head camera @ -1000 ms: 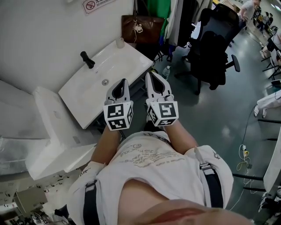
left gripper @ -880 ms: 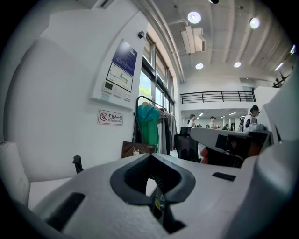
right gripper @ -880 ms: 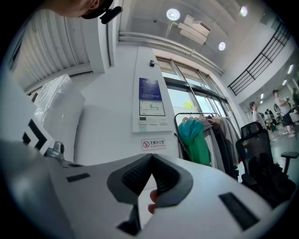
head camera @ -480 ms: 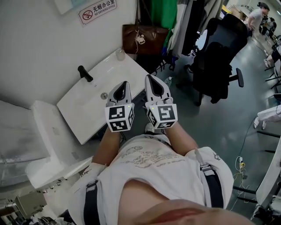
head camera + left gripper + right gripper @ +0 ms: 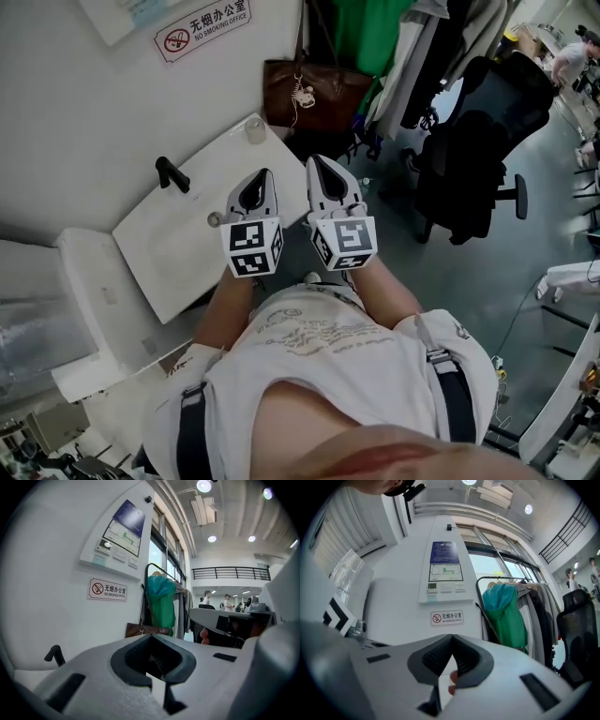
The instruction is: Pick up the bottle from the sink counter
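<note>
A small clear container (image 5: 255,130), seen from above and most likely the bottle, stands on the far right corner of the white sink counter (image 5: 169,253). The black faucet (image 5: 172,174) rises at the basin's back. My left gripper (image 5: 264,175) hovers over the sink's right edge, well short of the container. My right gripper (image 5: 313,161) hangs beside it, past the sink edge and above the floor. Both have their jaws together with nothing between them. The left gripper (image 5: 152,637) and right gripper (image 5: 450,637) point at the wall; neither gripper view shows the container.
A brown bag (image 5: 314,94) hangs just beyond the sink, with green and grey clothes (image 5: 361,33) on a rack behind it. A black office chair (image 5: 478,141) stands to the right. A no-smoking sign (image 5: 204,28) is on the white wall. White fixtures (image 5: 89,319) sit left of the sink.
The head view has swung up and right: sink and faucet slid left in the picture and more of the wall sign shows. Both grippers stay shut, side by side.
</note>
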Motion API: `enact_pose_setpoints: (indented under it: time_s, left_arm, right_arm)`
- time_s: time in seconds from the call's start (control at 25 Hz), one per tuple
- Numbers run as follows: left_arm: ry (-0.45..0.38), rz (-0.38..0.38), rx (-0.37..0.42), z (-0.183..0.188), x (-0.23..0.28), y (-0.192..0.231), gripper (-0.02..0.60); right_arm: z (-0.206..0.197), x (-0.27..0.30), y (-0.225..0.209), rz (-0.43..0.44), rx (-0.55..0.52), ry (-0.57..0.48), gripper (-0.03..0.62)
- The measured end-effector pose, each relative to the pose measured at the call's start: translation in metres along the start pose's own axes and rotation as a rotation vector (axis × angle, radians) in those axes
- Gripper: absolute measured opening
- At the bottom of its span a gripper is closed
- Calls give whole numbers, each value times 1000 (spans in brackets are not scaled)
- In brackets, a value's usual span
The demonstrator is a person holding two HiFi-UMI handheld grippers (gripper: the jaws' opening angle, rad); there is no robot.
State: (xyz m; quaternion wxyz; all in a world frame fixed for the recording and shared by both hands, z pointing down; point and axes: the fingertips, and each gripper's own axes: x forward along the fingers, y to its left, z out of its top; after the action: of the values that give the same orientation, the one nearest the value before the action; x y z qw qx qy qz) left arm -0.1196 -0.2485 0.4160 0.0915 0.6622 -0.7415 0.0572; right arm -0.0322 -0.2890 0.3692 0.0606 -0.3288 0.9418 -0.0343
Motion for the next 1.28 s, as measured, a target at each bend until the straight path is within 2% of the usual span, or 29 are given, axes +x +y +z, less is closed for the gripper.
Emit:
enact_pose_setpoints:
  time_s: [0.2,0.48,0.68,0.92,1.28]
  left_arm:
    - [4,43,-9,7,29,14,18]
    - [47,70,-29,-3,50,38,18]
    - [67,44,-45,-14,65,58,18]
    - [76,-12,-8,-13,92,90,18]
    - [111,-29,-22,-37,129,132,18]
  right_arm:
    - [-4,31,-17,28,10,14,25]
    - [-20,60,-25,22,33,48,25]
    - [-35,81,-17,6,9,73,25]
    - [-48,110,-10,-50,1,98,25]
    - [-65,132,-5,-124,-30,131,25]
